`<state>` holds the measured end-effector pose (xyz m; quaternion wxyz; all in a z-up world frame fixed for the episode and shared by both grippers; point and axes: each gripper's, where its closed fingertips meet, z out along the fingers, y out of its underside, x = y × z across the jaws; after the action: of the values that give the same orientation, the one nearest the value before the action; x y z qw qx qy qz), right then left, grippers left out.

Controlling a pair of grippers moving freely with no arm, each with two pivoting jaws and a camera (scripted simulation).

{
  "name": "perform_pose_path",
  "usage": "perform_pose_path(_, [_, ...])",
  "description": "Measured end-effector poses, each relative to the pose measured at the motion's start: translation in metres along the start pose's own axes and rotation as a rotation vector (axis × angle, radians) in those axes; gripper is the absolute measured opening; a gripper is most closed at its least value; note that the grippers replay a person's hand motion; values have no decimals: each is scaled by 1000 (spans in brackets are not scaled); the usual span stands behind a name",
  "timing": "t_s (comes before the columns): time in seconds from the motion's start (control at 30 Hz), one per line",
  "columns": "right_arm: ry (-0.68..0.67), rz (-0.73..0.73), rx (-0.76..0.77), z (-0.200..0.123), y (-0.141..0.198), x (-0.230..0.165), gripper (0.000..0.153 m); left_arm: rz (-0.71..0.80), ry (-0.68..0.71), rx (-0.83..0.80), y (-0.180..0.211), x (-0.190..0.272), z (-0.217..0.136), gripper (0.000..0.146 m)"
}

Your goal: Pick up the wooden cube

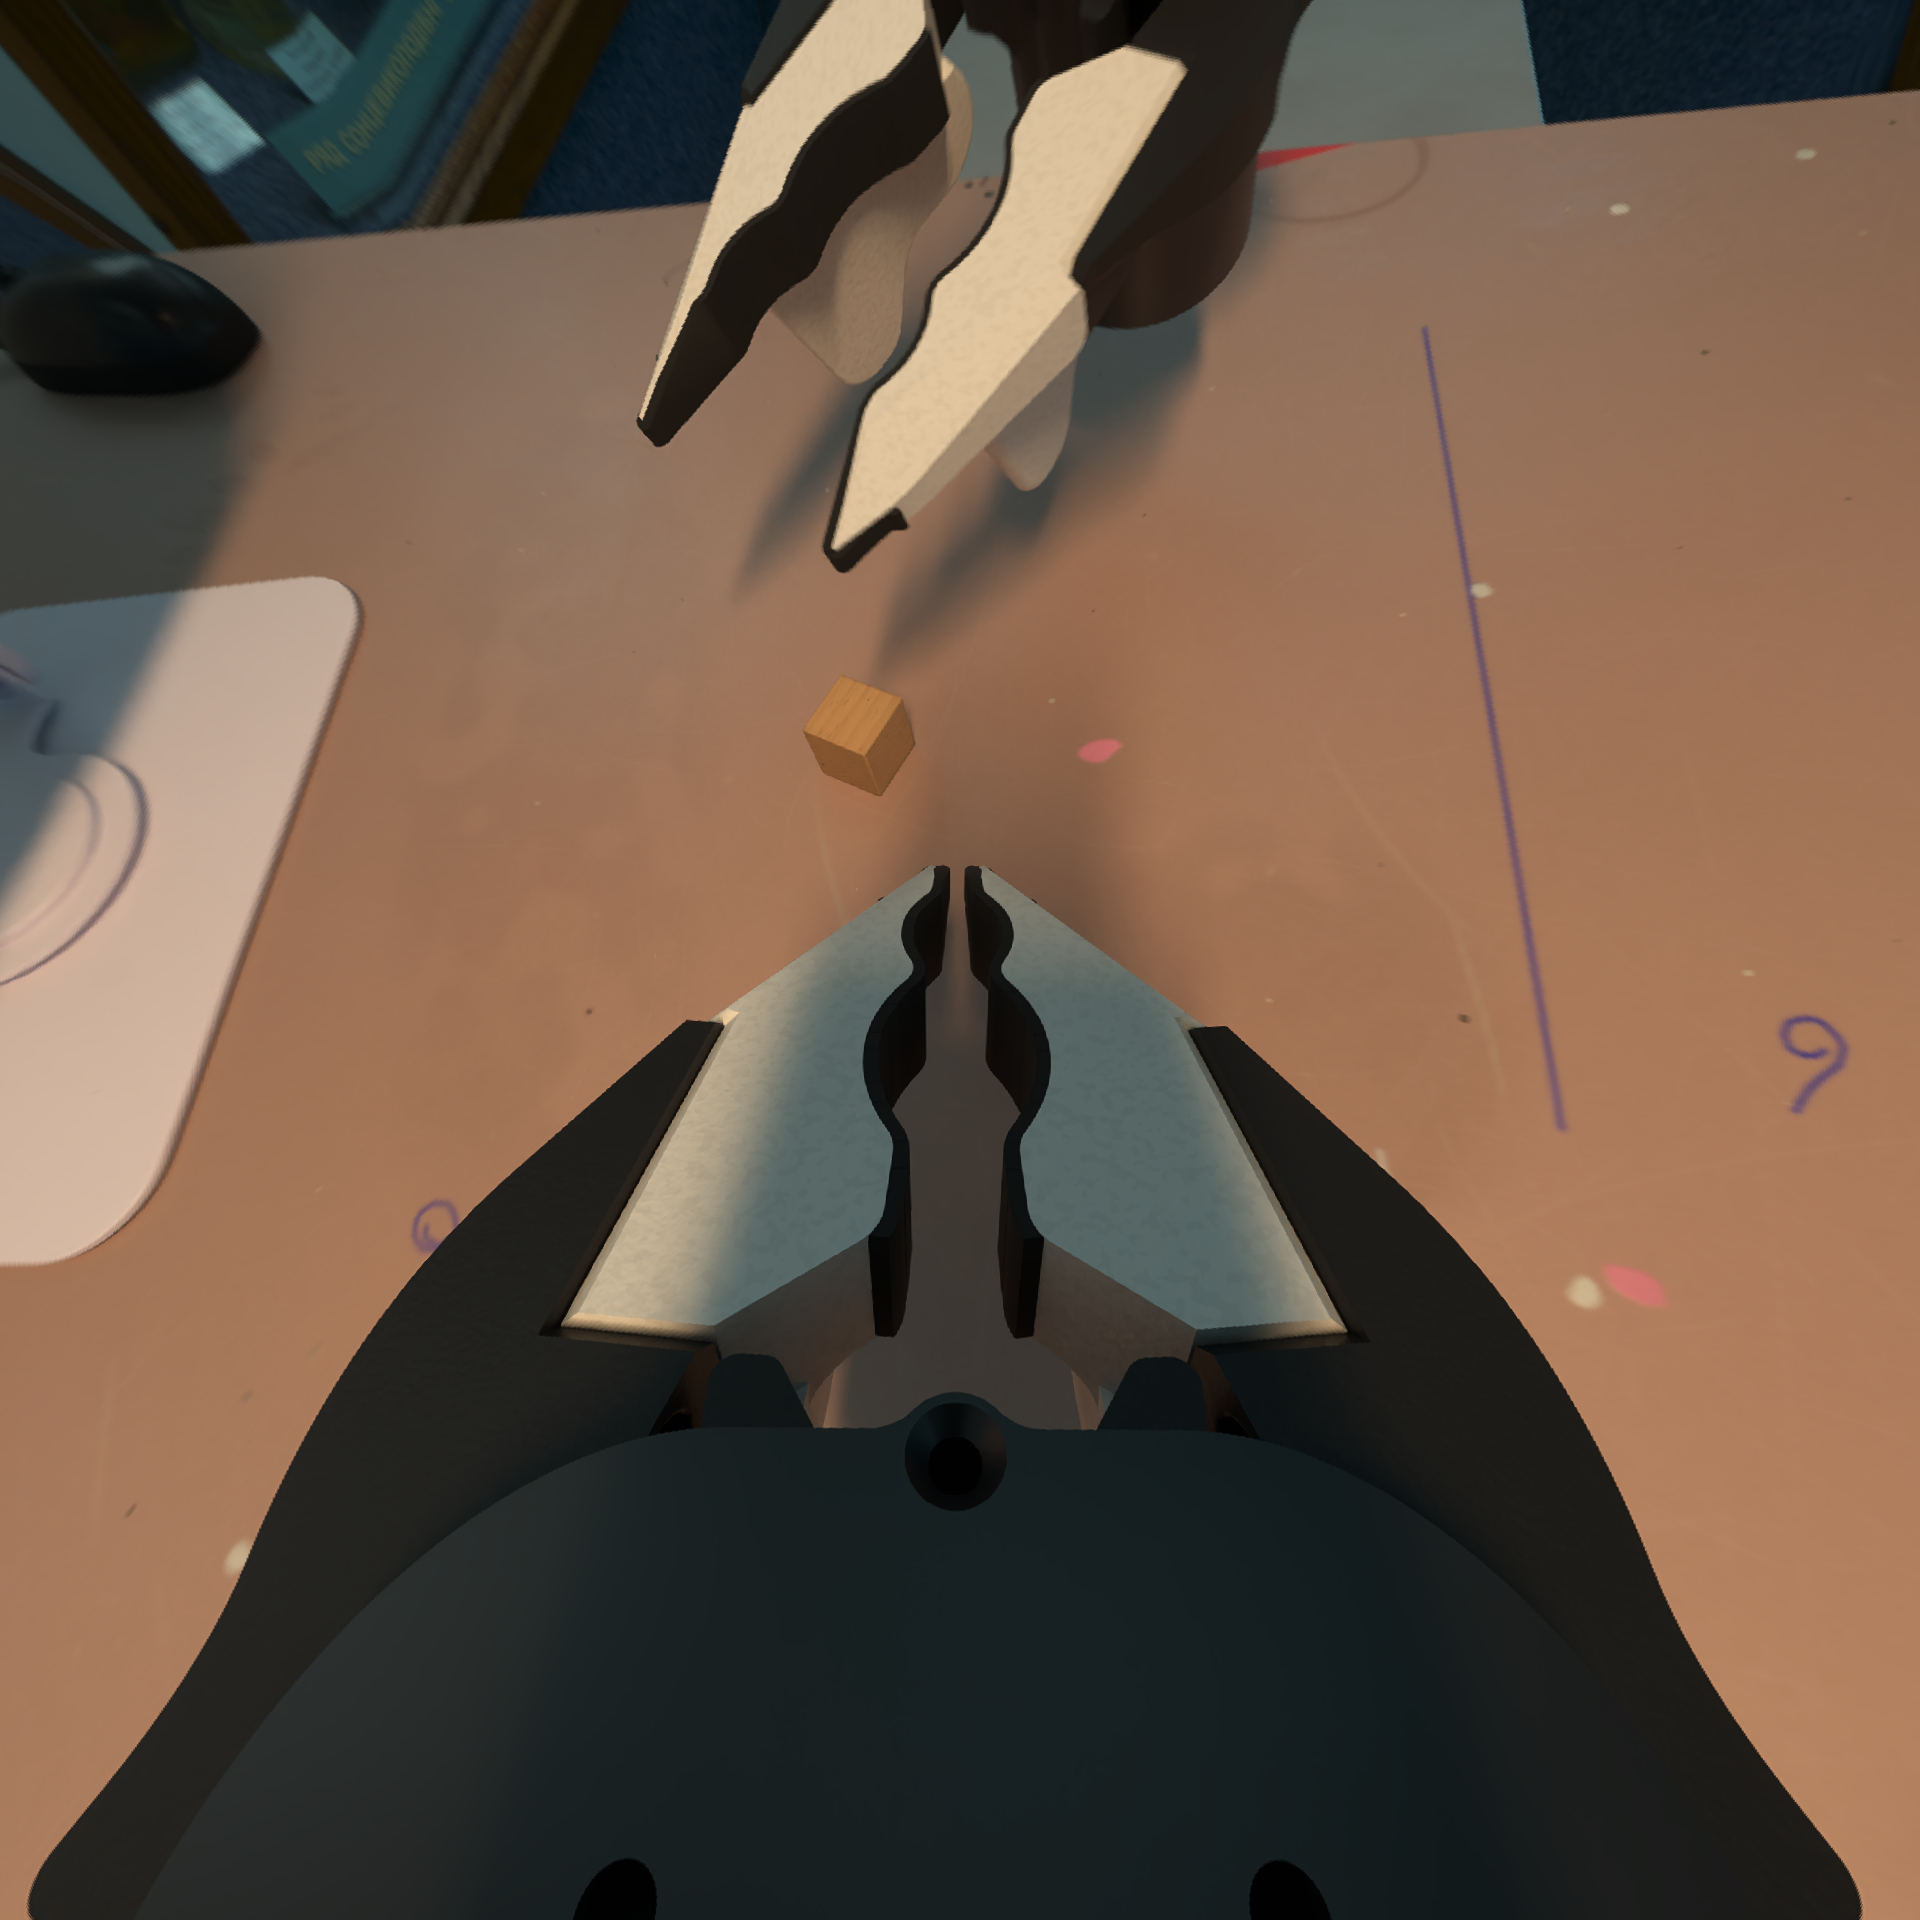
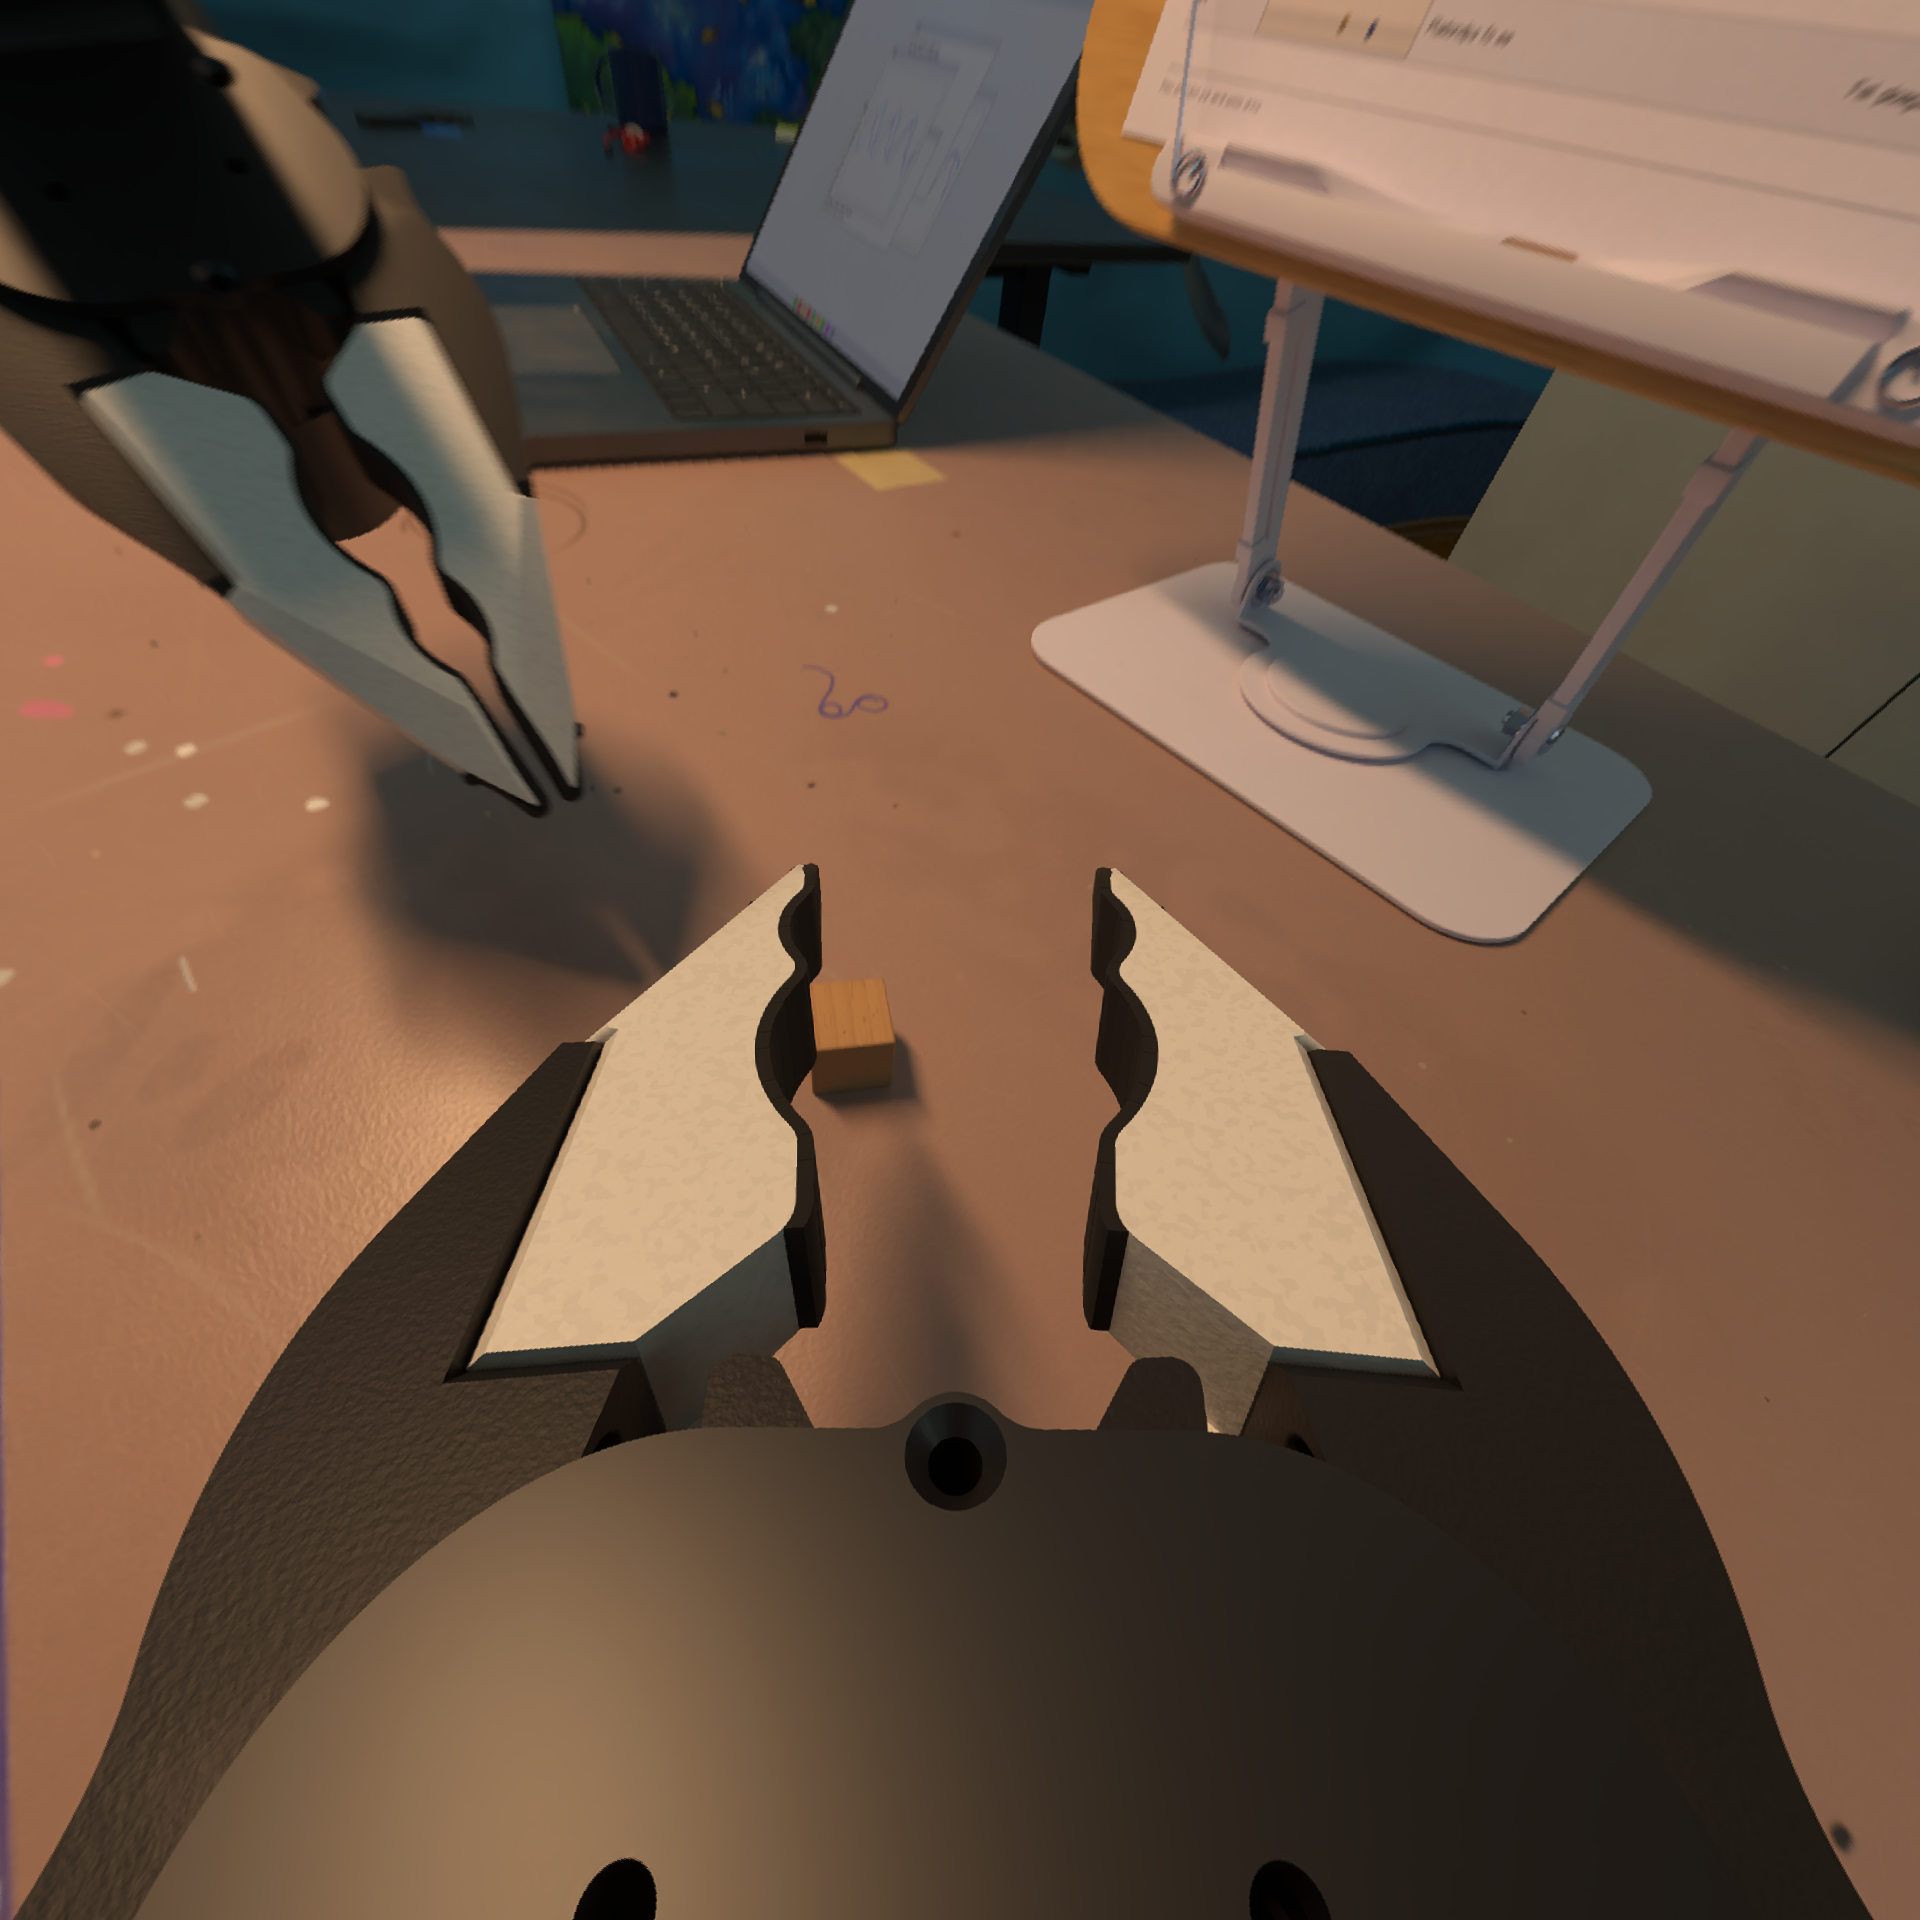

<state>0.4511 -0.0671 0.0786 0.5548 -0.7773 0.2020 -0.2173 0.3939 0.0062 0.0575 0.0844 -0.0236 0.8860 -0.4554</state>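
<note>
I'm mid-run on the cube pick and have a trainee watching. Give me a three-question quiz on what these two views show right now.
1. True or false: the right tongs are open, with the wooden cube on the table seen between their fingers.
2. Multiple choice: the left tongs are A) shut on the cube, B) shut on nothing, C) wide open.
3. Fill in: in the right wrist view, the cube sits nearer that gripper's ____ finger in the picture.

Key: 1 true; 2 B; 3 left.
</note>
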Motion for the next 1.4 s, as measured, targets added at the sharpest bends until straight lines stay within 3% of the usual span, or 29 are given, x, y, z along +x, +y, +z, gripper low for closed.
perform_pose_path(0.17, [-13,-46,-62,6,9,-6,49,-64,101,77,6,-9,23,3])
perform_pose_path(0.4, [39,-54,-90,7,13,6,48,-9,-7,131,2,-6,15,16])
perform_pose_path(0.47, [51,-59,-93,7,14,8,47,4,37,110,5,7,14,20])
perform_pose_path(0.6, [39,-71,-105,9,16,7,47,-116,199,115,4,29,9,28])
perform_pose_path(0.7, [24,-80,-120,10,18,5,47,-119,123,138,5,15,2,30])
perform_pose_path(0.83, [1,-88,-133,11,20,2,48,-155,84,304,-14,0,-20,32])
perform_pose_path(1.1, [-65,-92,-184,12,28,-8,44,-336,322,772,-59,-3,-83,27])
perform_pose_path(1.23, [-166,-74,-224,11,34,-21,43,-390,202,796,-54,-28,-85,22])
perform_pose_path(1.4, [-178,-122,-274,14,41,-27,44,-380,39,746,-46,-45,-77,23])
